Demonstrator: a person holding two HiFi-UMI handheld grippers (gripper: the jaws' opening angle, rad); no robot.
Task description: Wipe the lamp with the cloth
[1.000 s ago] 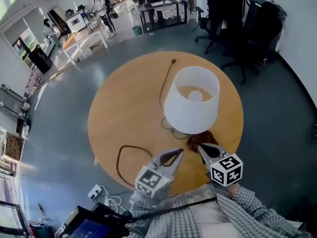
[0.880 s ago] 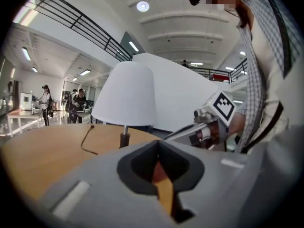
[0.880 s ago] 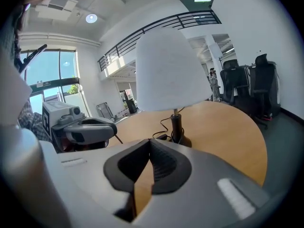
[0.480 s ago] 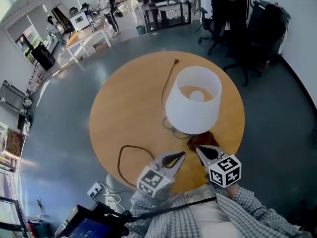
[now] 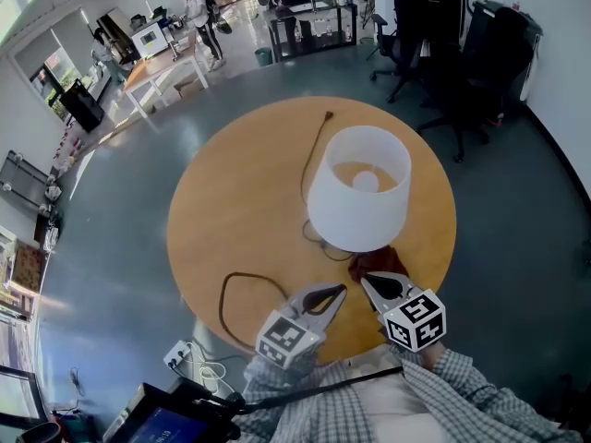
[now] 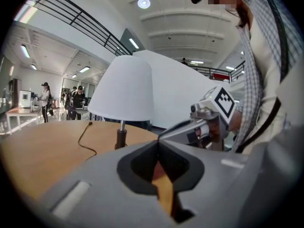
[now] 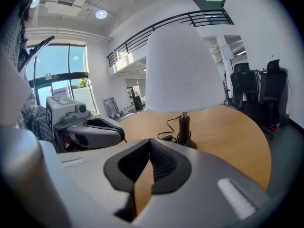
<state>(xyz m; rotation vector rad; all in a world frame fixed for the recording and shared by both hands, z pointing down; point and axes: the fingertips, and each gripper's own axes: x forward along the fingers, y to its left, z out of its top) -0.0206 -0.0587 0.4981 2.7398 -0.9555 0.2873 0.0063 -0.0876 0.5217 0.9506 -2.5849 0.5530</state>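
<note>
So there's a round wooden table (image 5: 231, 201) in a big open office, and a white-shaded table lamp (image 5: 358, 192) with a dark stem and foot stands on it, a bit right of the middle. Its thin brown cord (image 5: 309, 155) snakes off to the far side, where the plug lies on the tabletop, and another stretch curls over the near left part of the table toward the edge. The dark red crumpled cloth (image 5: 379, 262) just lies on the wood, right at the near side of the lamp's foot, and from the head view the shade hides its far edge. Both hand-held tools hover over the near rim of the table, side by side, noses aimed at the lamp. The left gripper (image 5: 338, 290) has its jaws pressed together with nothing in them; in its own view you only see bare tabletop through the notch behind the tips. Same story with the right gripper (image 5: 366, 280): jaws together, empty, the dark ribbed pads meeting at the front. Its tip sits right by the near edge of the cloth, but I honestly can't tell if it touches it. Neither one touches the lamp. The person's checked shirt sleeve (image 5: 462, 386) shows behind the right gripper. Off the table, a white power strip (image 5: 180, 358) lies on the grey floor at the near left, black office chairs (image 5: 452, 53) stand at the far right, and a few people (image 5: 194, 12) are standing around desks at the far left.
</note>
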